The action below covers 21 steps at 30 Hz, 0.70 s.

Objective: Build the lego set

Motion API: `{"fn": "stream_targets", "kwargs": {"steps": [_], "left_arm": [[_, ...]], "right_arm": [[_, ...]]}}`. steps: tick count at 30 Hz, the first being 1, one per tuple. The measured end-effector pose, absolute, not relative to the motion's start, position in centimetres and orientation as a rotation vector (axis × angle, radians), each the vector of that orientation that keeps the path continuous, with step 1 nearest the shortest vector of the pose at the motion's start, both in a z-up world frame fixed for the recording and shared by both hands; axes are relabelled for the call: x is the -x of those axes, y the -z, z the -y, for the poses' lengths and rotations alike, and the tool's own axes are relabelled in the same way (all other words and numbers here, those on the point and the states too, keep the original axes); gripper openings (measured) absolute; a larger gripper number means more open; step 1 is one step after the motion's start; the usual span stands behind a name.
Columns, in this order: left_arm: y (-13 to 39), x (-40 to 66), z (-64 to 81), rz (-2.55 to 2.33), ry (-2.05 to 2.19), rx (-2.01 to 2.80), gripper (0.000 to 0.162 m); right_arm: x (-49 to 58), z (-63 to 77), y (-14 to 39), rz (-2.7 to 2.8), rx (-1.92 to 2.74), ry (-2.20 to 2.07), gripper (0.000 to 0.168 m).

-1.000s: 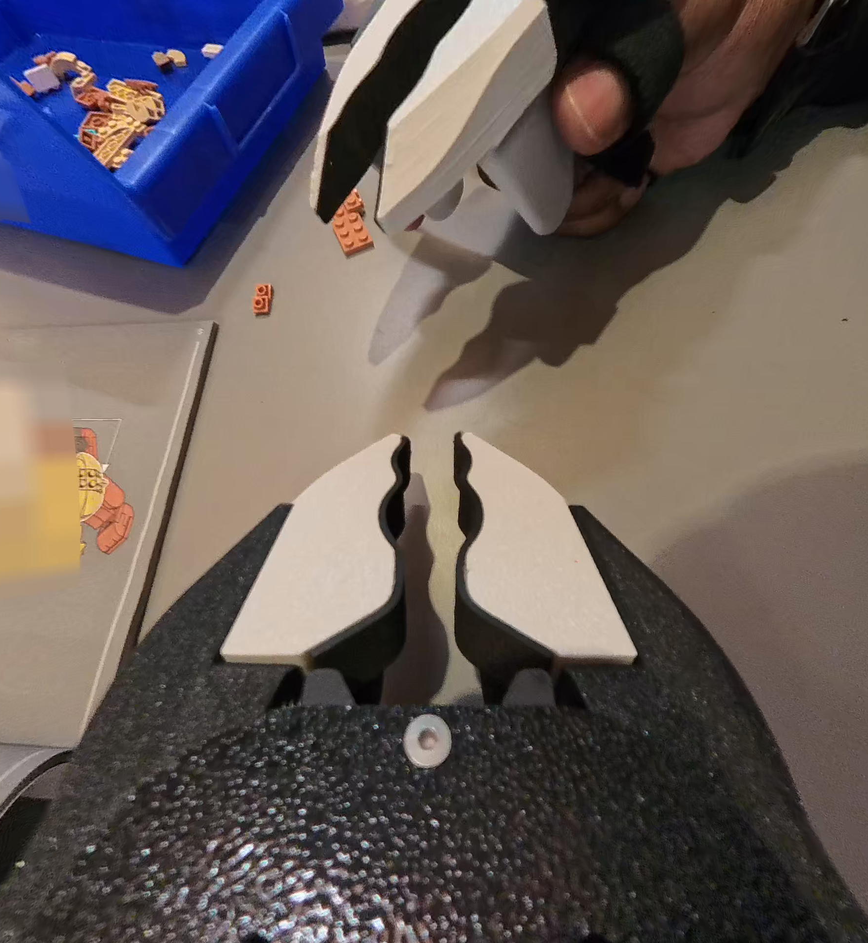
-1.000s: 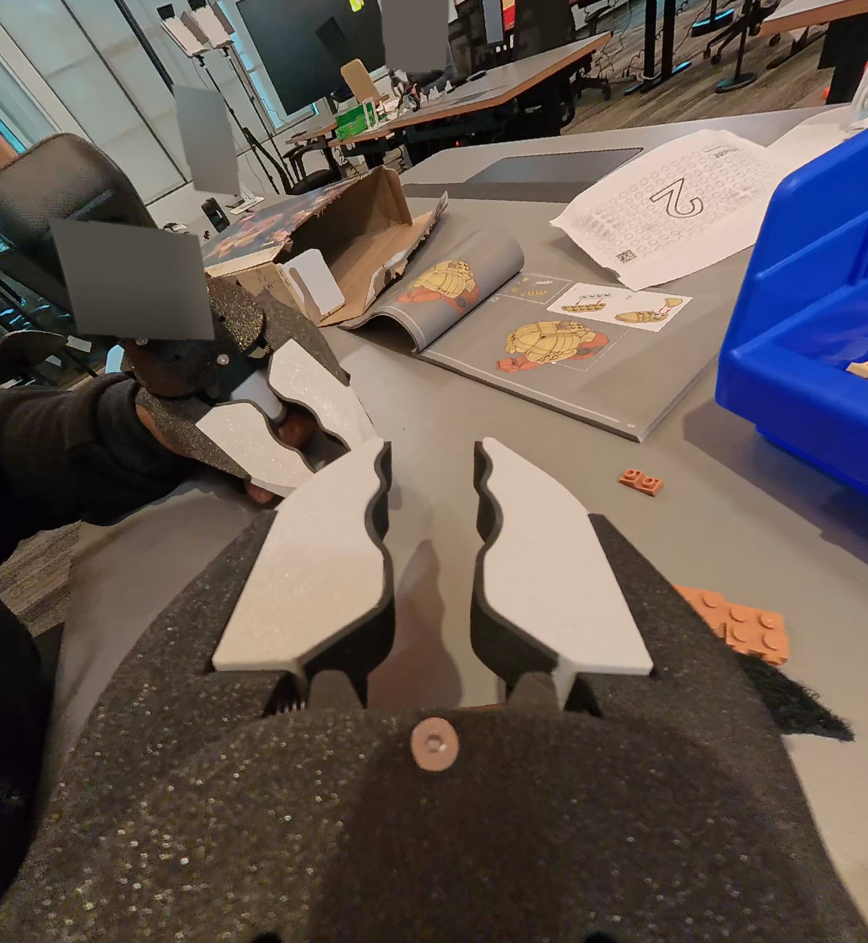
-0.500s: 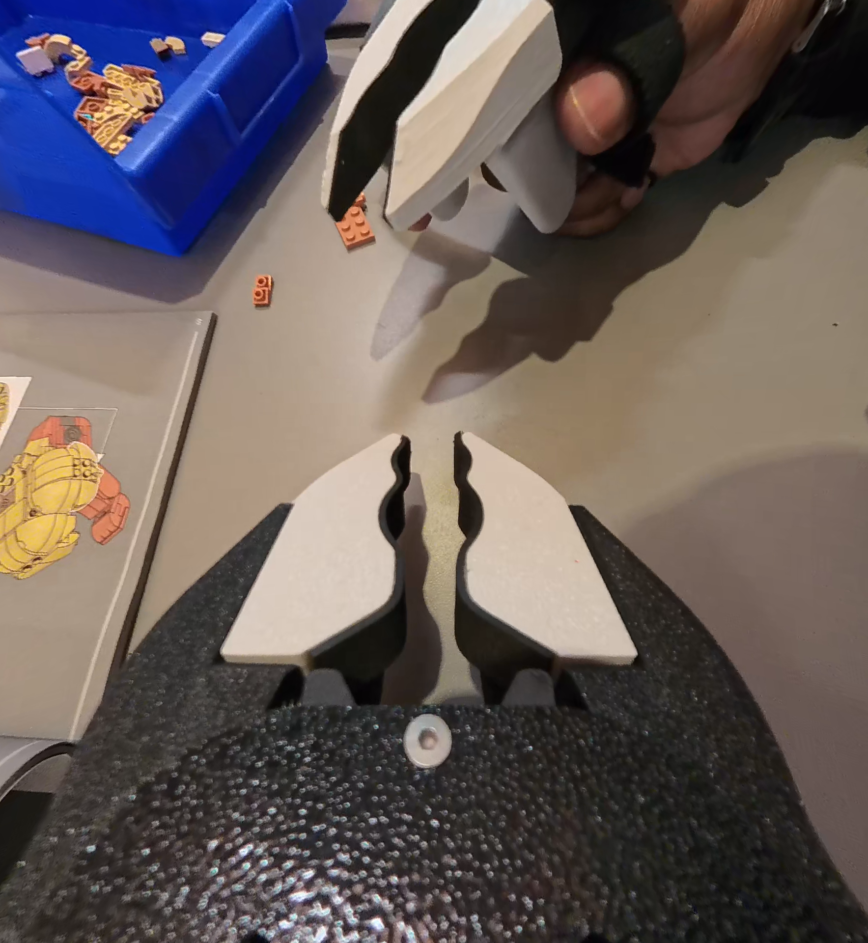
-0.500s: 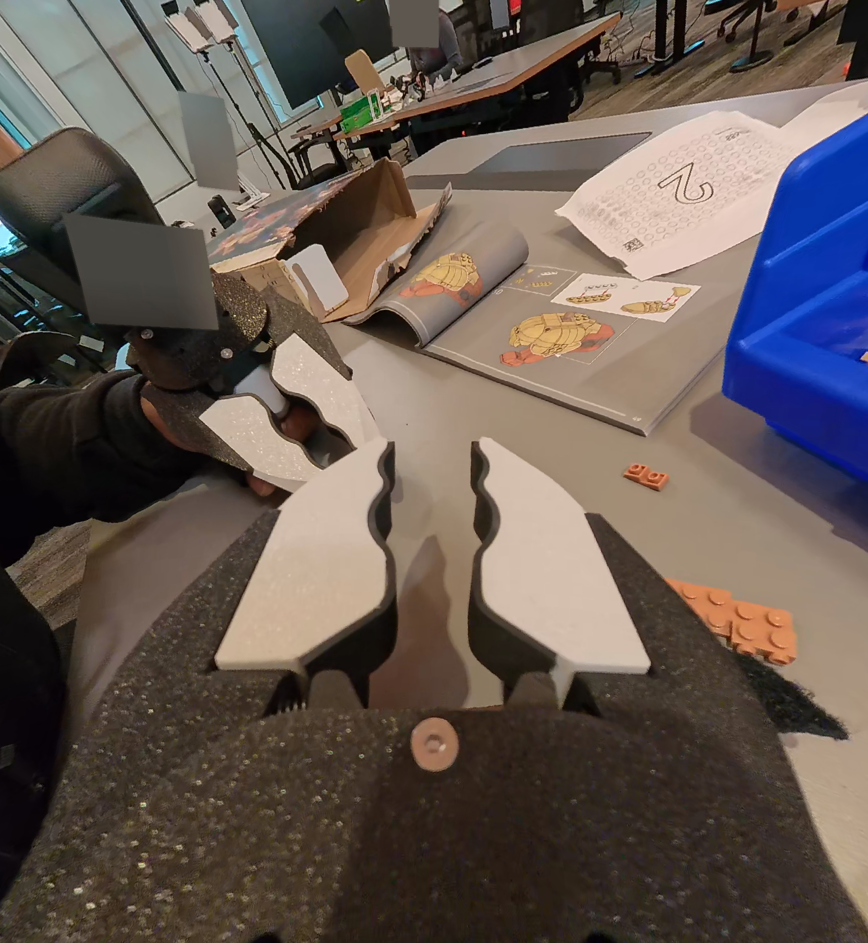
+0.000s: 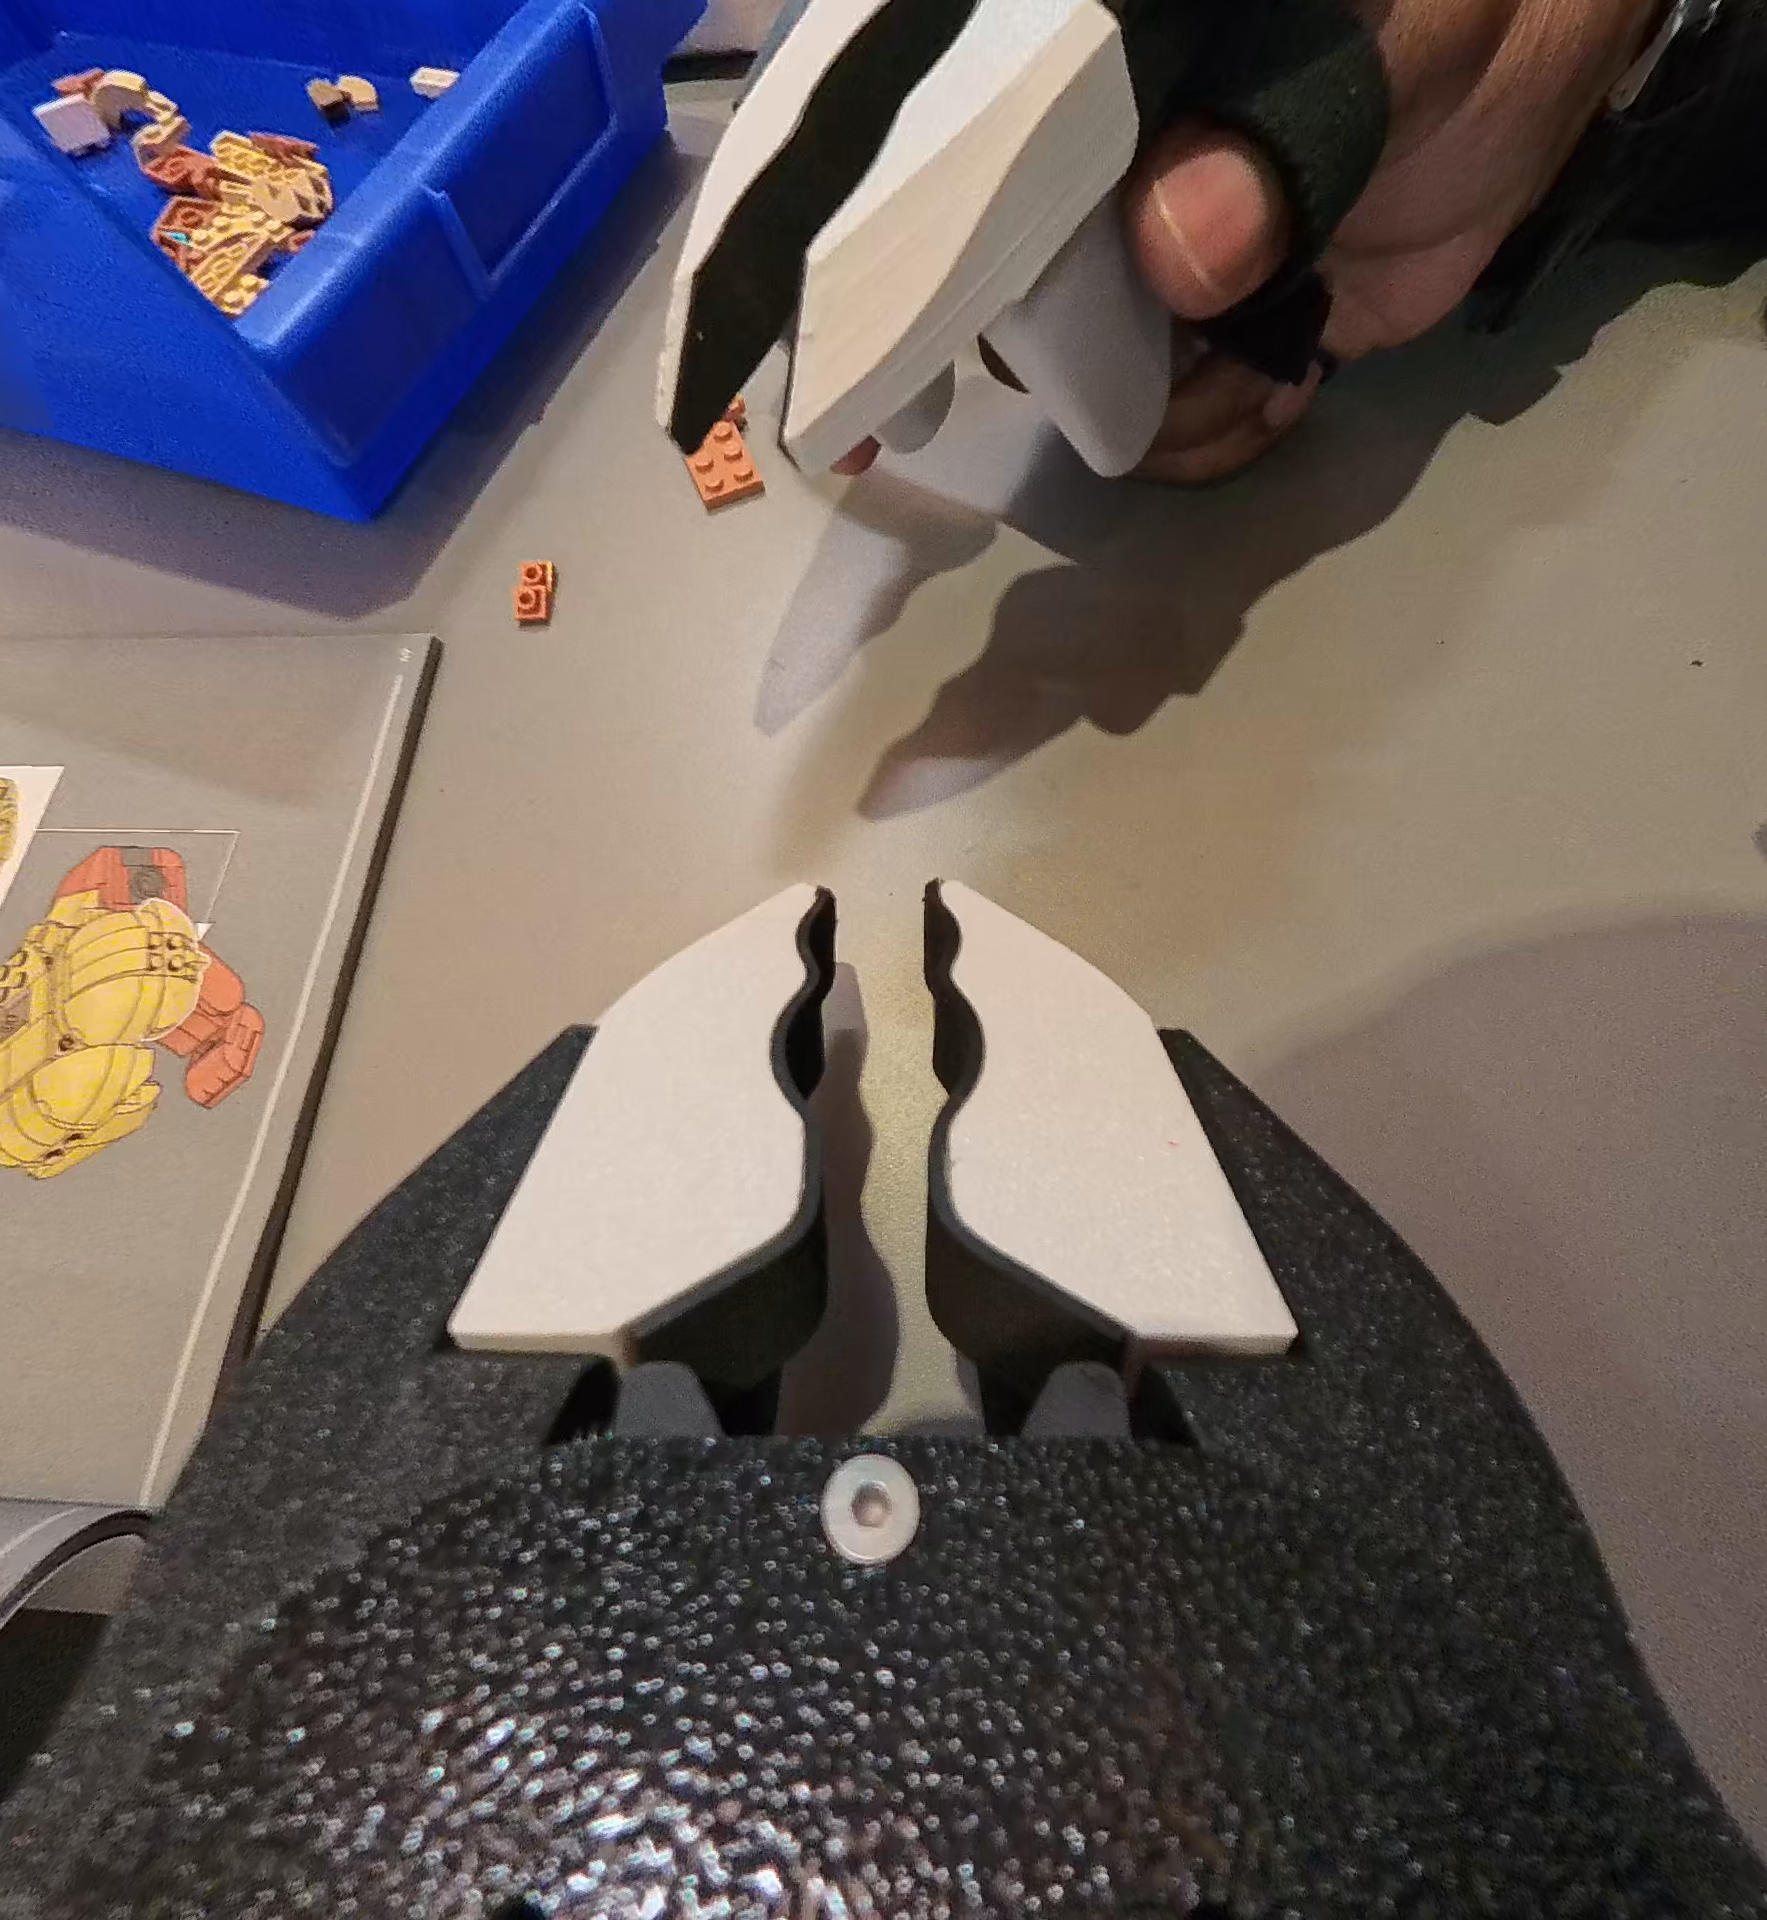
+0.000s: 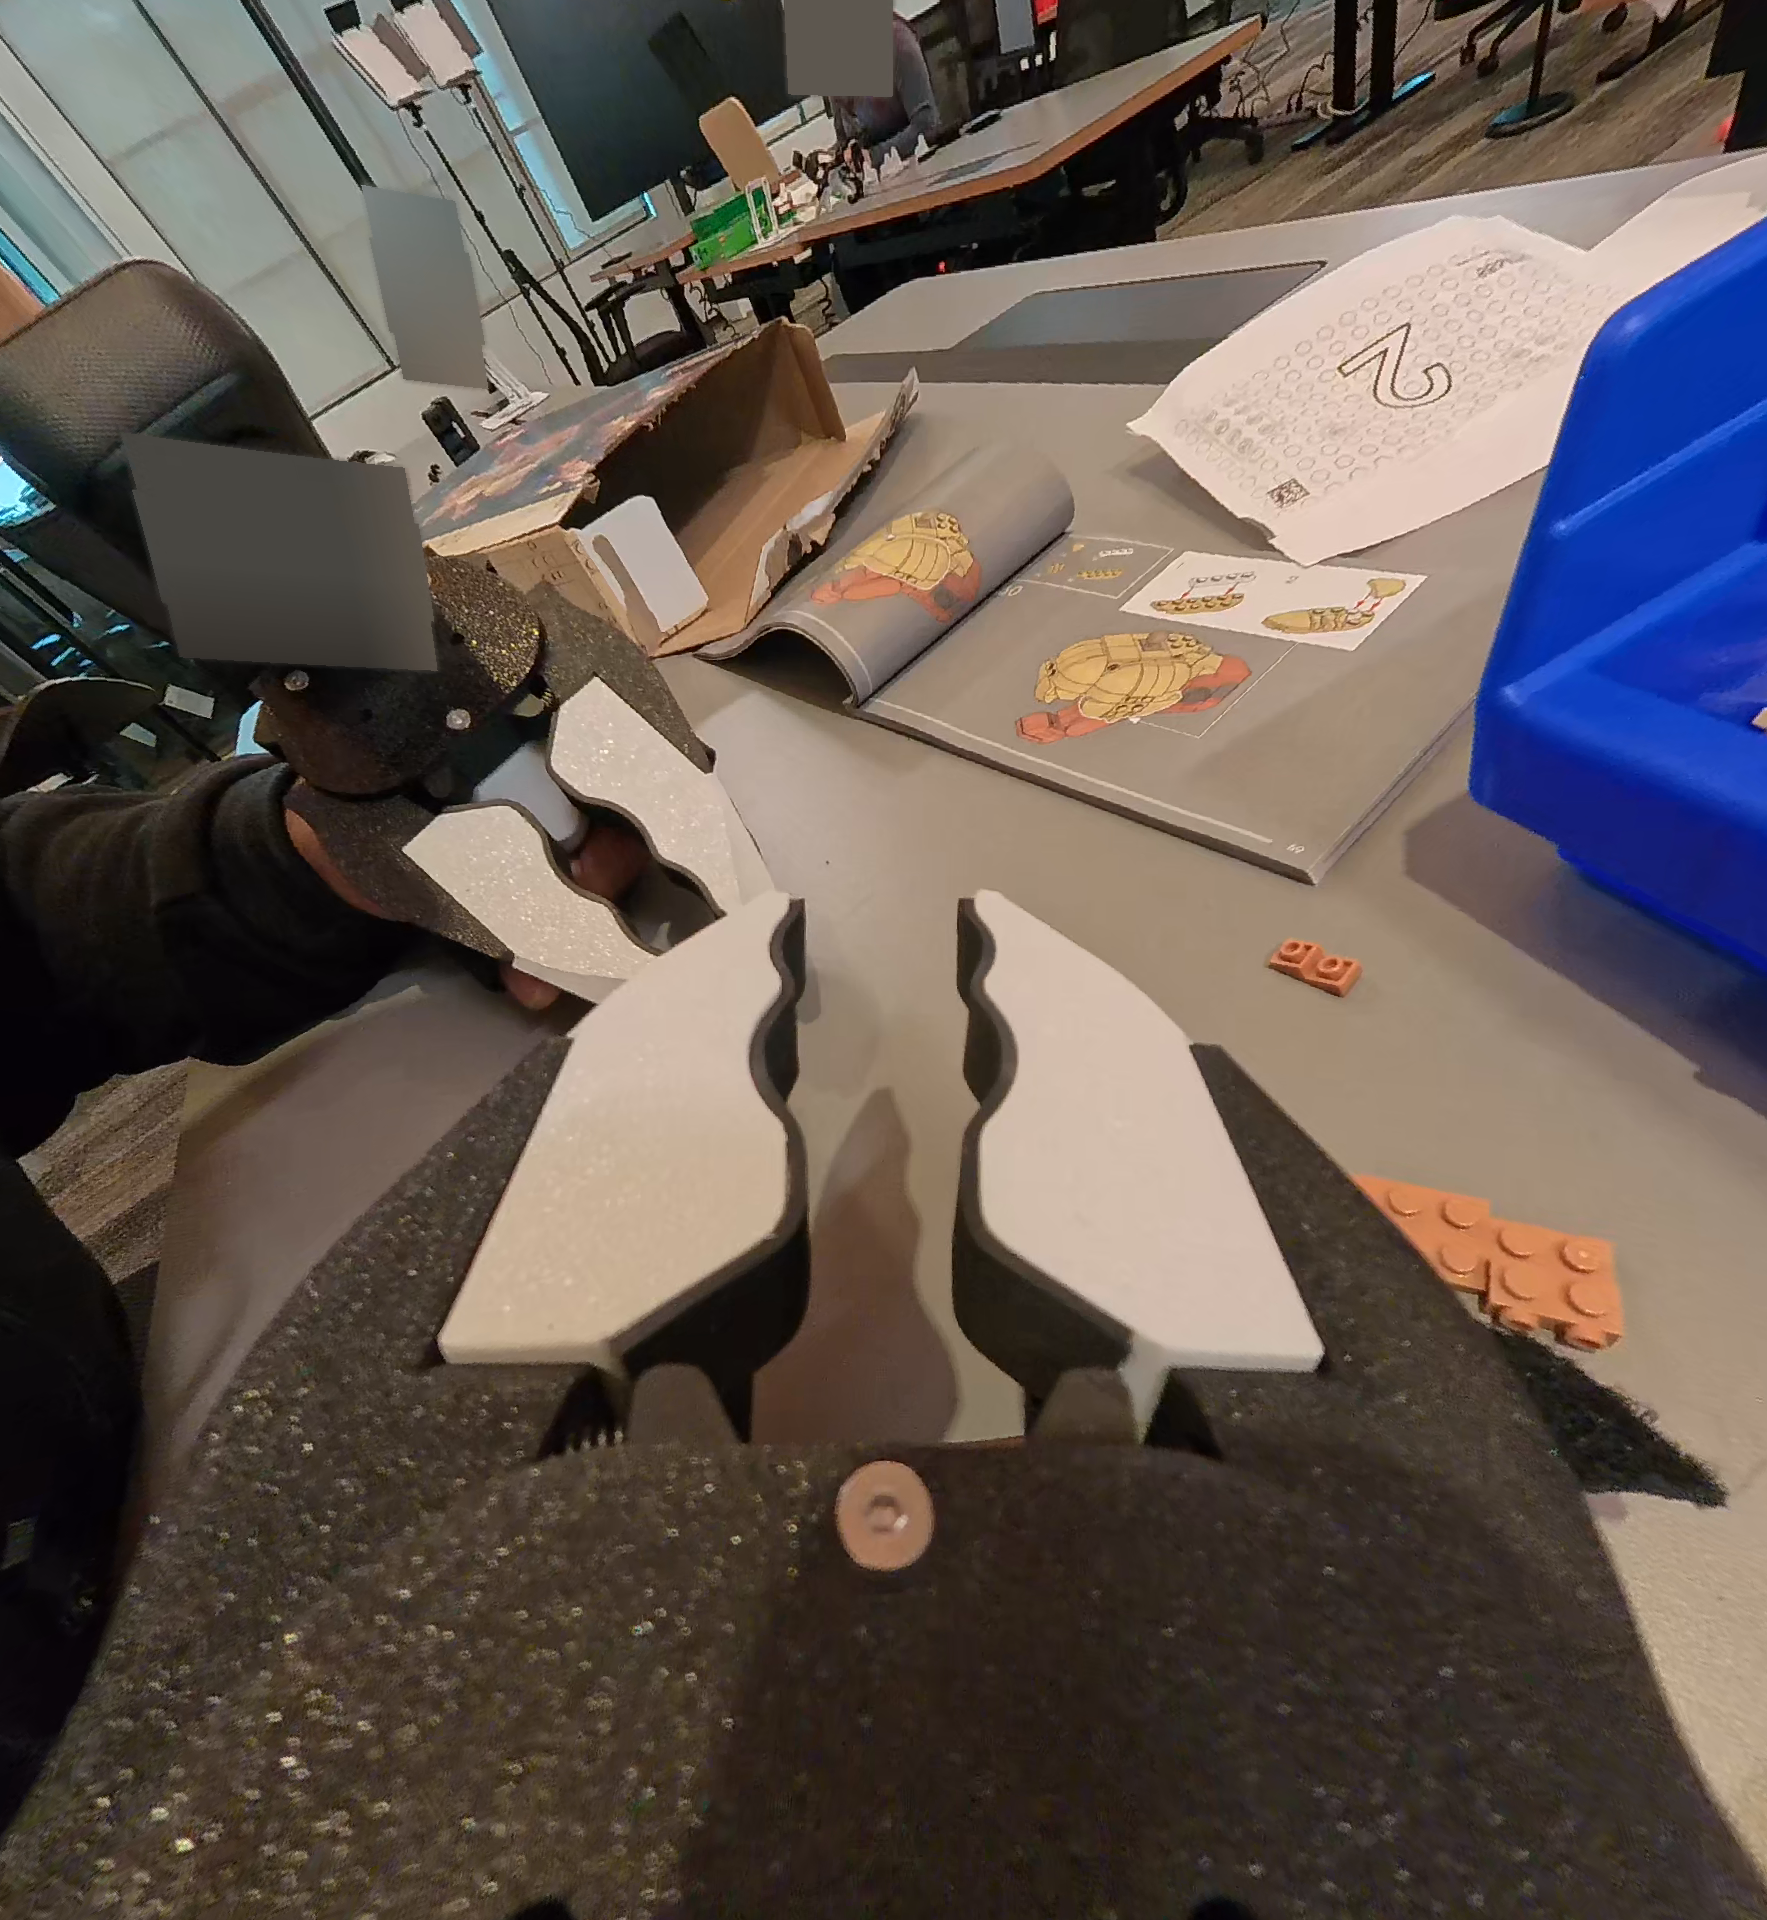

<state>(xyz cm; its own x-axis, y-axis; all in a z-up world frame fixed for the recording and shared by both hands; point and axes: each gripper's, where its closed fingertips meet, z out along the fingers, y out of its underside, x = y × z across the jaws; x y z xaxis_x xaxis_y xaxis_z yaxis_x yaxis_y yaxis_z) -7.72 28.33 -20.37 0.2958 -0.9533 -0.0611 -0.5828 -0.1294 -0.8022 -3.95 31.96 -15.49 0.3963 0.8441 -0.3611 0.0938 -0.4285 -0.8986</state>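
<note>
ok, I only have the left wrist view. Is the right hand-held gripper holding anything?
Observer: No. In the right wrist view the right hand-held gripper is open, and only the bare table shows between its fingers.
Operator: The brown plate at its tip, is that all of it?
Observer: No. It is wider than you can see: a stepped piece with several rows of studs, lying flat to the right of that gripper.
Operator: Anything past the booklet?
Observer: Yes, a torn-open cardboard box lies on the table just beyond it.
</note>
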Motion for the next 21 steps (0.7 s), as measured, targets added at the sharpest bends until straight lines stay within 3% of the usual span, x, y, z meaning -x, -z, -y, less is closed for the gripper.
{"fn": "stream_targets", "kwargs": {"steps": [21], "left_arm": [[20.35, 7.7, -28.26, -1.386, 0.624, 1.811, 0.016]], "right_arm": [[4.08, -31.8, 15.56, 0.817, 1.805, -1.112, 0.028]]}}
